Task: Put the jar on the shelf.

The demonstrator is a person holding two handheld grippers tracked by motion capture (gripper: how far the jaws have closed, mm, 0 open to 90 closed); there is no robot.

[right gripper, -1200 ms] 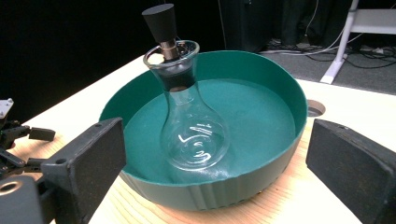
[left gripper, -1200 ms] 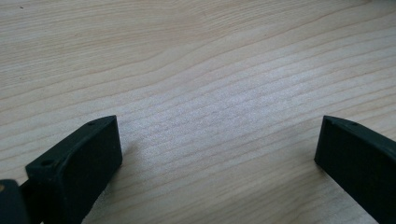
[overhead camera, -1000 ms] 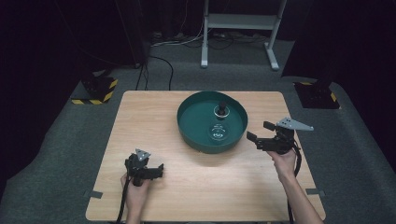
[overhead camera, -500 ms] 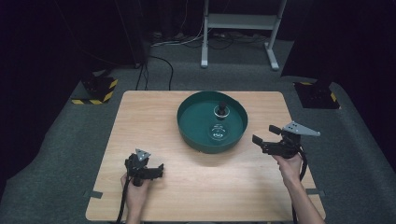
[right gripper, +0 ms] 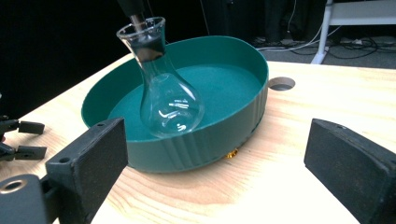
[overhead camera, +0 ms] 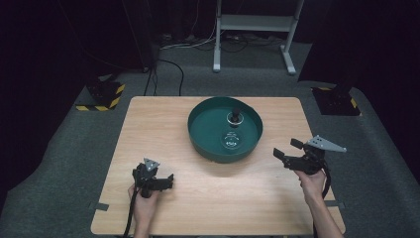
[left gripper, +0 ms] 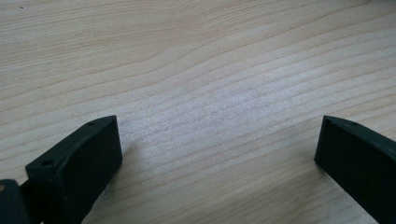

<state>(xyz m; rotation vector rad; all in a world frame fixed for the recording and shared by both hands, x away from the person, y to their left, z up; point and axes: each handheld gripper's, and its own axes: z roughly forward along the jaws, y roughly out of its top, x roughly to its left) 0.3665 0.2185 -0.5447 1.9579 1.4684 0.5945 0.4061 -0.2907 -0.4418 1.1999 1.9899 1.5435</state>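
— Where do we stand with the clear glass flask [right gripper: 164, 88]?

— It sits inside the round dark-green plastic basin [overhead camera: 199, 136] in the middle of the pale wooden table [overhead camera: 148, 124], leaning with its bulb on the basin floor and its narrow neck up; a dark stick-like piece [right gripper: 134, 13] pokes out of the mouth. In the high view a second small dark object [overhead camera: 236, 118] stands farther back in the basin; we cannot tell what it is.

— And our hands?

— Our right gripper [overhead camera: 288, 151] hovers just off the basin's right side, jaws spread wide with nothing between them, pointed at the flask. Our left gripper [overhead camera: 169, 180] rests low over bare wood near the front edge, jaws likewise apart and empty.

— So which step is this?

— We judge it the approach, nothing grasped. Next we would need to clear the basin wall, come in around the neck, and close gently, since thin glass on a lean could slip or tip.
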